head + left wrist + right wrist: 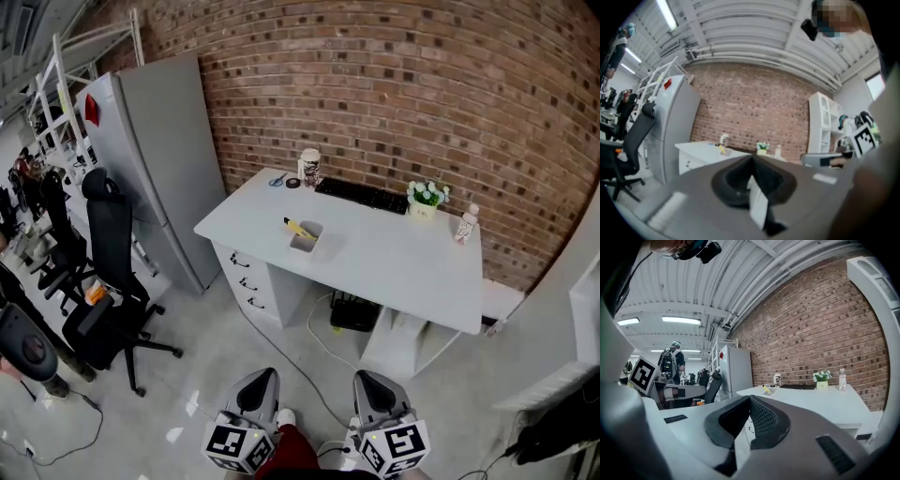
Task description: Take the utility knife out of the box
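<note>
A small grey box (306, 236) stands near the front left of the white desk (394, 262), with the yellow utility knife (297, 227) sticking out of it toward the left. The knife (766, 389) also shows far off in the right gripper view and as a yellow speck on the desk (723, 150) in the left gripper view. My left gripper (262, 387) and right gripper (373, 390) hang side by side low in the head view, well short of the desk. Both are shut, jaws meeting at their tips, with nothing held.
On the desk stand a keyboard (362, 195), a cup (309, 169), scissors (277, 180), a flower pot (425, 200) and a bottle (466, 225). A grey fridge (150, 150) stands left of it. A black office chair (111, 281) is at the left. Cables (319, 347) trail under the desk.
</note>
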